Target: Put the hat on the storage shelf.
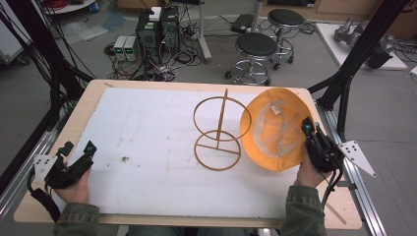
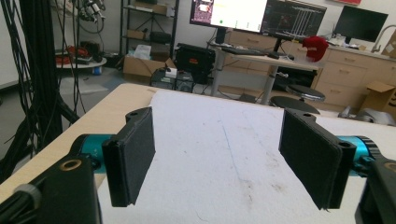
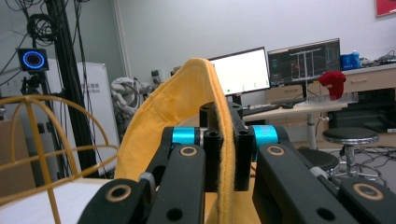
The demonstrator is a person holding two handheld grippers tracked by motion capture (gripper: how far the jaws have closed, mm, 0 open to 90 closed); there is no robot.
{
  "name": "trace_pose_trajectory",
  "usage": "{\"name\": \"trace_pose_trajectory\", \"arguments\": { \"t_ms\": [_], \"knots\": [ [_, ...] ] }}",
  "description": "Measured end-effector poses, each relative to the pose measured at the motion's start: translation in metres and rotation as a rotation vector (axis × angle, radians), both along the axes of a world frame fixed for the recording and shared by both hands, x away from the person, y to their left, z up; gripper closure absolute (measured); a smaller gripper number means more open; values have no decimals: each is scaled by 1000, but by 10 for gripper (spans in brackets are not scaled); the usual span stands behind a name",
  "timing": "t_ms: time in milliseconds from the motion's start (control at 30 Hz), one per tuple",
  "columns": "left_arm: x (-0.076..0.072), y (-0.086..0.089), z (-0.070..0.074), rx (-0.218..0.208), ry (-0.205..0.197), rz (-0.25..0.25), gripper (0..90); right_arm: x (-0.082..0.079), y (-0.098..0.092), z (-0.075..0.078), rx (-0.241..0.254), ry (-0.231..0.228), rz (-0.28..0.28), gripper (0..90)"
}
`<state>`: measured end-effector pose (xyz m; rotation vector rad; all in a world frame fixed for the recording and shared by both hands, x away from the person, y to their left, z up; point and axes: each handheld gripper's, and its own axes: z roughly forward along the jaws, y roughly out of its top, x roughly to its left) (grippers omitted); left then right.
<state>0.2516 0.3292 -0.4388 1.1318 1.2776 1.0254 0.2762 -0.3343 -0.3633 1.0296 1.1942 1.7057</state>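
Bench (image 1: 147, 128), white mat. Yellow hat (image 1: 275, 128), right side, tilted up, brim just beside wire stand (image 1: 219, 130). Right claw (image 1: 309, 129) clamped on the hat's brim. Left claw (image 1: 78, 147), jaws apart, holding nothing, near-left.

Orange-yellow hat (image 1: 275, 129) with pale whitish lining, tan-brown wire stand (image 1: 219, 132), white mat (image 1: 147, 147) with small dark specks over a light wood bench (image 1: 93, 96), black fingers (image 2: 133, 154) with teal-blue collars on both grippers.
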Motion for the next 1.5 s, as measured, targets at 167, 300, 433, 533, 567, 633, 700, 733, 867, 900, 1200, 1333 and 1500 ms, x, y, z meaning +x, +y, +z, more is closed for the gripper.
{"name": "trace_pose_trajectory", "arguments": {
  "t_ms": [167,300,433,533,567,633,700,733,867,900,1200,1333,1500],
  "knots": [
    [0,0,0,-4,0,-3,270,8,5,10,-15,-34,-30,864],
    [0,0,1,-3,-9,0,270,14,4,15,-6,-29,-34,864],
    [0,2,1,-10,-12,6,270,18,7,26,-12,-73,-40,864],
    [0,3,0,-20,-11,8,271,22,10,35,0,-89,-35,864],
    [0,3,0,-23,-11,10,271,25,13,41,18,-99,-22,864],
    [0,4,0,-27,-10,12,270,27,14,44,16,-103,-16,864],
    [0,4,-1,-28,-9,13,270,32,18,51,7,-109,-10,864],
    [0,4,-1,-28,-7,12,270,32,18,51,7,-109,-10,864],
    [0,3,-1,-30,-9,10,270,39,23,57,3,-105,6,865],
    [0,3,-1,-32,-8,9,270,42,24,58,-2,-107,11,864],
    [0,5,-2,-46,-6,12,271,61,37,62,-18,-95,47,865],
    [0,4,-2,-46,-7,9,271,70,44,73,-46,-103,60,865],
    [0,5,-2,-48,-8,11,271,77,52,89,-65,-123,75,865]
  ]
}}
